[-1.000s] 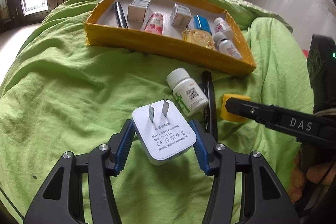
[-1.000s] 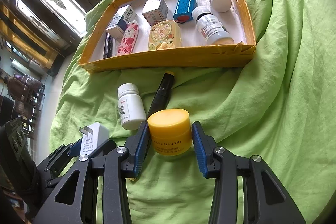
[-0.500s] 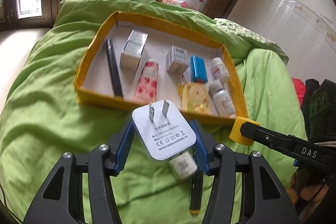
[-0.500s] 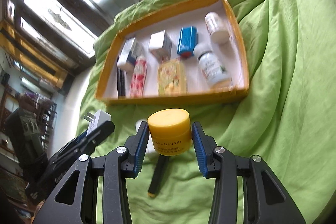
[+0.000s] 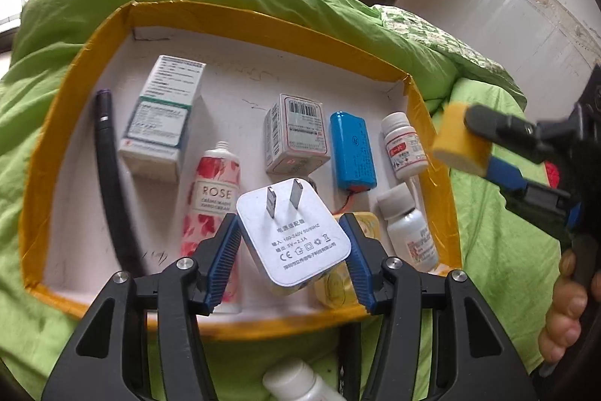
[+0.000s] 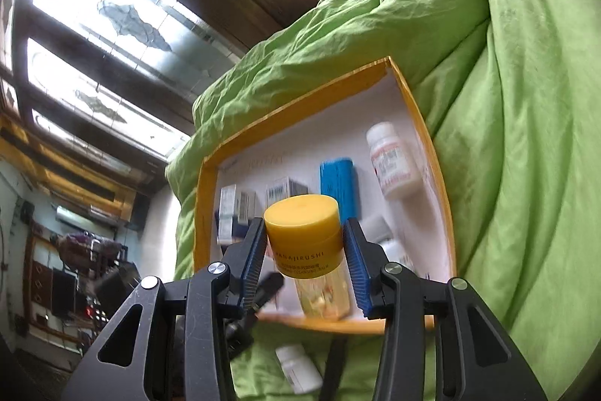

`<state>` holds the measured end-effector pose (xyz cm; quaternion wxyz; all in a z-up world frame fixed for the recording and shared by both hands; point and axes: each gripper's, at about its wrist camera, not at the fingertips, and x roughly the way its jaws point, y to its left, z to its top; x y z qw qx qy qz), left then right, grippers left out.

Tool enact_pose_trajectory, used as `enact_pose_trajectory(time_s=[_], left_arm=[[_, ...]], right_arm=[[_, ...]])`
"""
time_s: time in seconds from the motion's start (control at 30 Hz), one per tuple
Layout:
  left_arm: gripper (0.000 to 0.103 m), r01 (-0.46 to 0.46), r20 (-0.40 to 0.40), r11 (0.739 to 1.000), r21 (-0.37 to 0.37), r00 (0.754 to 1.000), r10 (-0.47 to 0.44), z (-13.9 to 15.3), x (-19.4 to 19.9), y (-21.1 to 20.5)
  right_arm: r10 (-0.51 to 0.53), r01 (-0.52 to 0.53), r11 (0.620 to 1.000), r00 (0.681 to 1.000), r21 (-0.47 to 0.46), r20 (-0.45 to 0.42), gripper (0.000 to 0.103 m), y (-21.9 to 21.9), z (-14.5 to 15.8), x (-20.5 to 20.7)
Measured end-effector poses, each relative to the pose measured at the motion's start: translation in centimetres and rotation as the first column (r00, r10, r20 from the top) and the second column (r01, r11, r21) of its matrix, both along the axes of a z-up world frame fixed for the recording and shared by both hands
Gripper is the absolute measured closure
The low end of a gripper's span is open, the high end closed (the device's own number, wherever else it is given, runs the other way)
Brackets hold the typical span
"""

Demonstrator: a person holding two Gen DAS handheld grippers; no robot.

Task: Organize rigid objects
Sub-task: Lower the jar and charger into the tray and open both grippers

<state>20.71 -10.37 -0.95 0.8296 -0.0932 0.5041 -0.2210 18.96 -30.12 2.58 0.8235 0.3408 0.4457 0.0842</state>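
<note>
Above the yellow-walled, white-floored cardboard tray (image 5: 56, 123) on the green bedspread (image 5: 45, 36), the left gripper (image 5: 293, 243) has its jaws clenched on a white square plug-in power adapter (image 5: 296, 239), prongs pointing away from the camera. The right gripper (image 6: 305, 250) has its jaws clenched on a round yellow plastic cream jar (image 6: 303, 235), which hangs in the air over the tray's near right part; in the left wrist view the same jar shows at the tray's right wall.

Lying inside the tray are a black pen (image 5: 109, 183), a white and teal carton (image 5: 161, 115), a rose-patterned cream tube (image 5: 212, 205), a small grey barcode box (image 5: 296, 134), a blue battery pack (image 5: 351, 153), two white pill bottles (image 5: 403, 147) (image 5: 407, 228) and a yellow soap-like packet (image 5: 338, 284) partly hidden behind the adapter.

Outside the tray, on the bedspread near its front wall, lies another white pill bottle (image 6: 298, 369), with a dark pen-like stick (image 6: 334, 363) just beside it.
</note>
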Motion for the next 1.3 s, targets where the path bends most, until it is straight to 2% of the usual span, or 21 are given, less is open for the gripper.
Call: enact_pose_trajectory(time_s=[0.2, 0.37, 0.67, 0.87, 1.0, 1.03, 1.07, 1.17, 1.2, 1.3], left_arm=[[0.05, 0.023, -0.017, 0.999, 0.032, 1.0, -0.023, -0.6, 2.8, -1.8], [0.05, -0.011, -0.008, 0.998, 0.06, 1.0, 0.012, -0.6, 5.8, -2.7], [0.05, -0.04, 0.069, 0.987, 0.155, 0.997, 0.03, -0.6, 8.7, -2.9], [0.05, -0.055, 0.063, 0.986, 0.16, 0.997, 0.045, -0.5, 9.0, -2.9], [0.05, -0.049, 0.019, 0.99, 0.134, 0.999, 0.047, -0.3, 9.1, -2.6], [0.05, -0.049, 0.016, 0.99, 0.133, 0.999, 0.047, -0.2, 8.9, -2.5], [0.049, -0.048, 0.016, 0.99, 0.133, 0.999, 0.046, 0.0, 8.7, -2.3], [0.035, -0.049, 0.035, 0.994, 0.1, 0.998, 0.046, 1.0, 7.9, -1.8], [0.031, -0.046, 0.041, 0.995, 0.089, 0.998, 0.042, 1.4, 7.6, -1.7], [0.03, -0.049, 0.067, 0.996, 0.081, 0.997, 0.044, 2.9, 6.8, -1.3]], right_arm=[[-0.001, 0.0, 1.0, 1.0, -0.024, -0.01, 0.066, -0.2, -1.1, 4.9], [-0.002, 0.0, 0.998, 0.999, -0.065, -0.032, 0.066, -0.6, -2.5, 7.9], [0.032, -0.038, 0.978, 0.999, -0.203, -0.033, 0.066, -0.4, -3.5, 10.2], [0.062, -0.067, 0.96, 0.998, -0.272, -0.028, 0.065, 0.4, -4.3, 10.5], [0.059, -0.061, 0.955, 0.998, -0.29, -0.015, 0.065, 0.4, -4.1, 10.3], [0.057, -0.058, 0.956, 0.998, -0.288, -0.011, 0.064, 0.2, -3.9, 10.2], [0.053, -0.053, 0.957, 0.999, -0.286, -0.009, 0.058, 0.3, -3.7, 10.1], [0.031, -0.025, 0.961, 0.999, -0.275, 0.019, 0.037, -0.1, -3.0, 9.5], [0.025, -0.015, 0.963, 0.999, -0.27, 0.036, 0.036, -0.2, -2.6, 9.1], [0.015, 0.0, 0.963, 0.999, -0.268, 0.052, 0.036, -0.3, -1.7, 8.2]])
